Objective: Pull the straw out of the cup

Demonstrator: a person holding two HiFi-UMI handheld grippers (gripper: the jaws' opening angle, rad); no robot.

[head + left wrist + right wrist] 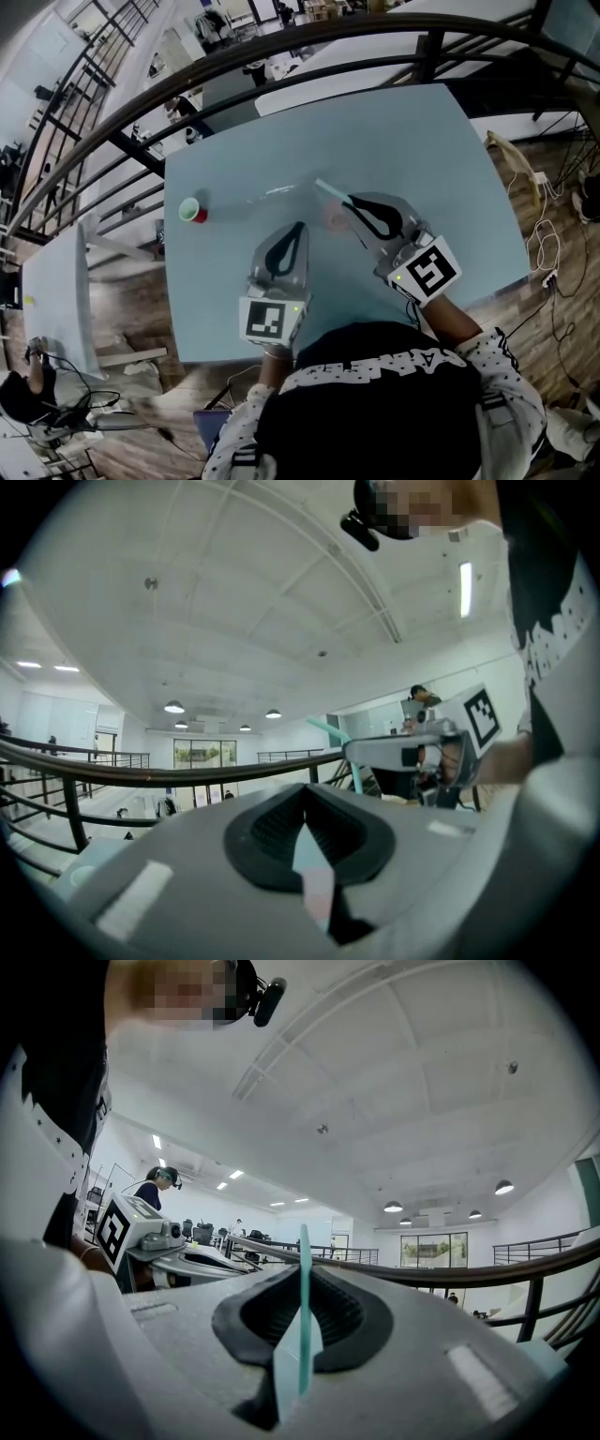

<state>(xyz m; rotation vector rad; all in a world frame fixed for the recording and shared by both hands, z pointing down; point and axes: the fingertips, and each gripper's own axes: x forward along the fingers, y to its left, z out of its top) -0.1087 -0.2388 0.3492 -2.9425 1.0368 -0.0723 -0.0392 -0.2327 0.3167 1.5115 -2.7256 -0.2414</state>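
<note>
On table, far left: small cup. To its right: left gripper, then right gripper, straw between its jaws.

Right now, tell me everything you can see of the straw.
The straw is a thin, straight, pale teal tube, plastic by its look. The right gripper pinches it between its jaws, and a length of it stands clear beyond their tips. In the head view that free length slants over the pale blue table. The straw's other end is hidden by the gripper, so I cannot tell where it ends.
</note>
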